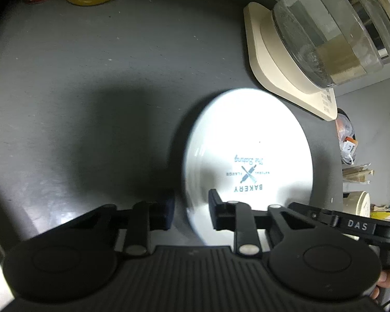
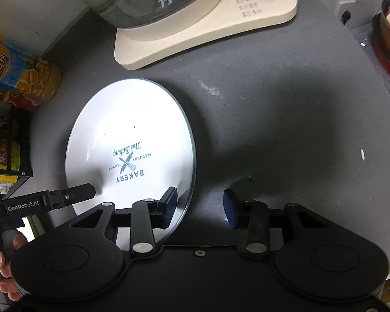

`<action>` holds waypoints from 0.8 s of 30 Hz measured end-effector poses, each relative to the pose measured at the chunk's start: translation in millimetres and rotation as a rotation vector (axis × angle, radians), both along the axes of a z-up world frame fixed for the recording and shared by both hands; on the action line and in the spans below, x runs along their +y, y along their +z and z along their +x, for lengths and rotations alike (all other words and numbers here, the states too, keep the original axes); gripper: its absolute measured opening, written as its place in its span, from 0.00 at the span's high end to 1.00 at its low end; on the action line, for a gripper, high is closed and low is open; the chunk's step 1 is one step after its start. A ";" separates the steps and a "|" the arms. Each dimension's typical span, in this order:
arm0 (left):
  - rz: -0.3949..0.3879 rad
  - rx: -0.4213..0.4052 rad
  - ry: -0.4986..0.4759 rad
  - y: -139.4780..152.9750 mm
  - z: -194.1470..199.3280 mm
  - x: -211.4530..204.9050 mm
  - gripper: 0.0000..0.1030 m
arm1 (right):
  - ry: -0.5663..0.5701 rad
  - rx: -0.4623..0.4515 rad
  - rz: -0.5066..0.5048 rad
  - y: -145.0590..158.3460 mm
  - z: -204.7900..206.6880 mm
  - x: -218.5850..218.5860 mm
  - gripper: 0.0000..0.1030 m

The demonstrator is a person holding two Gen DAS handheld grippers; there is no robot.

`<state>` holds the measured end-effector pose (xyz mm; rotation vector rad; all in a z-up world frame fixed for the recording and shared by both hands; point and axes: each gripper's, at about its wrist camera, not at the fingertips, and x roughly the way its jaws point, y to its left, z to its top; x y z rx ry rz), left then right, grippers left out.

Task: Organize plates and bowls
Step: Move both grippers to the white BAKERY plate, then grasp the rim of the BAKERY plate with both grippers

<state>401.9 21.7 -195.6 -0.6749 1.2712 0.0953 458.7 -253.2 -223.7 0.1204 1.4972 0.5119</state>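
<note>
We see our left gripper (image 1: 191,212) low over the dark grey worktop (image 1: 91,78), its jaws straddling the near left rim of a white plate (image 1: 249,143) printed "BAKERY". Whether they press on it is unclear. A glass kettle (image 1: 332,33) on a cream base (image 1: 267,59) stands just beyond the plate.

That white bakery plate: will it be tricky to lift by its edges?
Probably somewhat. The plate looks glazed and glossy, so its thin rim may slip. It seems rigid ceramic, likely breakable if dropped. It lies flat on the counter, leaving fingers little room underneath.
</note>
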 end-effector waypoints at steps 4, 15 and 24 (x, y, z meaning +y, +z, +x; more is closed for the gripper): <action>-0.019 0.005 0.025 -0.5 -1.1 3.9 0.84 | 0.015 0.007 0.002 -1.3 9.7 3.9 0.67; -0.039 0.001 0.053 -0.6 -3.8 9.5 0.90 | 0.088 -0.027 0.048 -2.2 10.7 14.0 0.85; -0.015 -0.051 0.086 17.0 -14.3 21.7 0.90 | 0.115 -0.117 0.136 25.5 4.3 5.7 0.90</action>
